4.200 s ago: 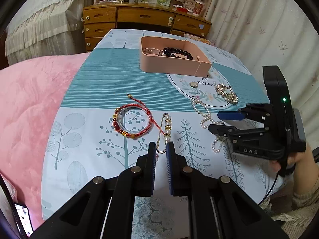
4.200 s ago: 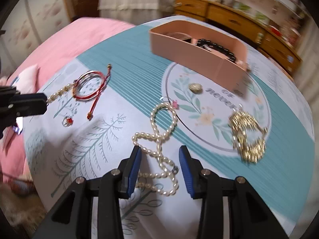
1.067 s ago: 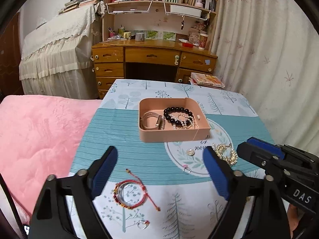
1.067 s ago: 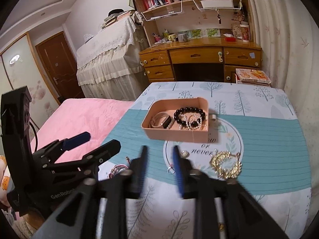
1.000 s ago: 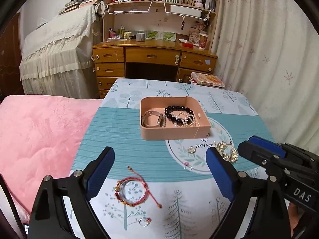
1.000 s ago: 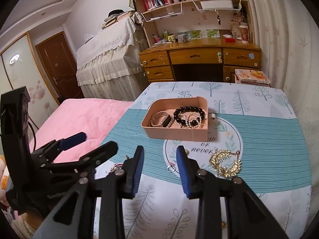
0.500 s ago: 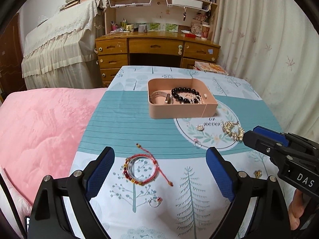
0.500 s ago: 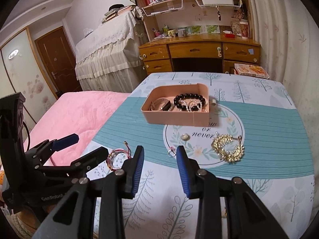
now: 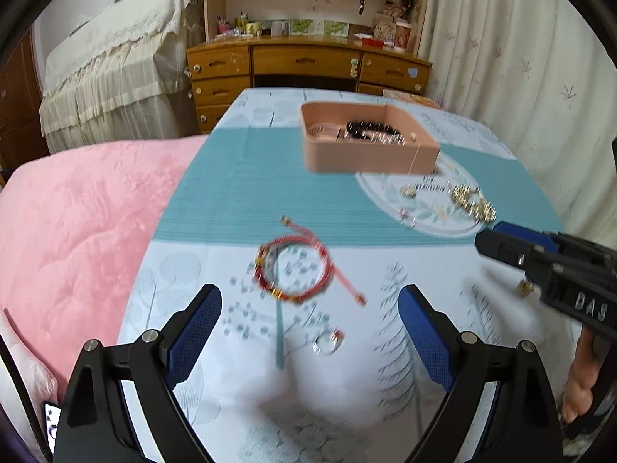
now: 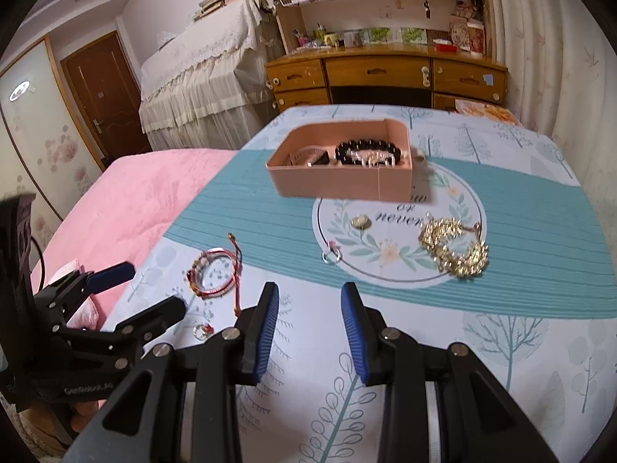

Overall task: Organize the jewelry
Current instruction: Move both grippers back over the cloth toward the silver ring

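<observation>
Two grippers hang above a table (image 10: 540, 347) covered in a tree-print cloth with a teal band. Seen from its own wrist camera, the left gripper (image 9: 308, 324) has its jaws spread wide with nothing between them; the red cord bracelet (image 9: 293, 266) lies on the cloth just ahead of the gap, and a small ring (image 9: 327, 343) with a red stone lies nearer, between the fingers as seen. The right gripper (image 10: 310, 320) has its jaws partly open and bare, over white cloth printed with leaf sprigs. Ahead of it, on the round floral motif, lie a small silver ring (image 10: 331, 256), a small round gold piece (image 10: 360, 222) and, to the right, a heap of gold chain jewelry (image 10: 455, 249). Farther back stands the pink tray (image 10: 339, 189), holding a black bead bracelet (image 10: 366, 150), a pearl strand beside it and a silvery band at its left end. A pink blanket (image 10: 127, 208) lies on the bed touching the table's left edge, and a wooden desk (image 10: 385, 73) with drawers stands beyond the table
</observation>
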The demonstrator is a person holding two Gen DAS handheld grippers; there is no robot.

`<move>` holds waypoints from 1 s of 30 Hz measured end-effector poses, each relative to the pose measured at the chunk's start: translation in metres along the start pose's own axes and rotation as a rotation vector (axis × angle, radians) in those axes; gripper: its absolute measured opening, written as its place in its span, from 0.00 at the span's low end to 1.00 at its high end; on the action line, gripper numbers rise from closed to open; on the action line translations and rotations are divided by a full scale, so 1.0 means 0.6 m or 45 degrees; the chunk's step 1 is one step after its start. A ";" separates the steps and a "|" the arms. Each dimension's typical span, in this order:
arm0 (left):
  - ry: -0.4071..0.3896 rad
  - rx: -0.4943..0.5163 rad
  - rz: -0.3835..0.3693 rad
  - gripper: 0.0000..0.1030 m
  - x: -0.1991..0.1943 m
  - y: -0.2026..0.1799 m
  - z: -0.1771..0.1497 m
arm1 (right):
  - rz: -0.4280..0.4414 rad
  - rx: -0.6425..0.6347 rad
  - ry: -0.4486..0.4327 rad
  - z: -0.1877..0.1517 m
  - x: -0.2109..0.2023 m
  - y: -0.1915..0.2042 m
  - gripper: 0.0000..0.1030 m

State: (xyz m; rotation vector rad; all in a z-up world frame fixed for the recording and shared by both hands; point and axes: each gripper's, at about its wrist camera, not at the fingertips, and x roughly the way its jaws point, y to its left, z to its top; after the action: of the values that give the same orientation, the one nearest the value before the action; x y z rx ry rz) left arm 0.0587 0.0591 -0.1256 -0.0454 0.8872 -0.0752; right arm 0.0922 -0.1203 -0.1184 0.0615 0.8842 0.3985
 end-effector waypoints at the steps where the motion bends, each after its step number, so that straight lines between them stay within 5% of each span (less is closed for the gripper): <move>1: 0.011 -0.004 -0.008 0.89 0.004 0.006 -0.010 | 0.002 0.006 0.010 -0.003 0.004 -0.002 0.33; 8: 0.088 -0.014 -0.048 0.89 0.029 0.023 -0.046 | -0.015 -0.006 0.025 -0.016 0.019 -0.005 0.33; 17: 0.152 0.013 -0.132 0.53 0.050 0.014 -0.051 | 0.005 -0.021 0.071 -0.033 0.038 -0.012 0.33; 26: 0.138 0.181 -0.159 0.33 0.061 0.007 -0.048 | 0.020 -0.015 0.078 -0.034 0.042 -0.016 0.33; 30: 0.121 0.308 -0.157 0.33 0.064 0.001 -0.047 | 0.027 -0.017 0.082 -0.035 0.045 -0.016 0.33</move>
State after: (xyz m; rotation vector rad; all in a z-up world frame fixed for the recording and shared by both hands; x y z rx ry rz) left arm 0.0607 0.0561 -0.1732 0.1304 0.9644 -0.3011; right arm 0.0945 -0.1218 -0.1536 0.0457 0.9445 0.4282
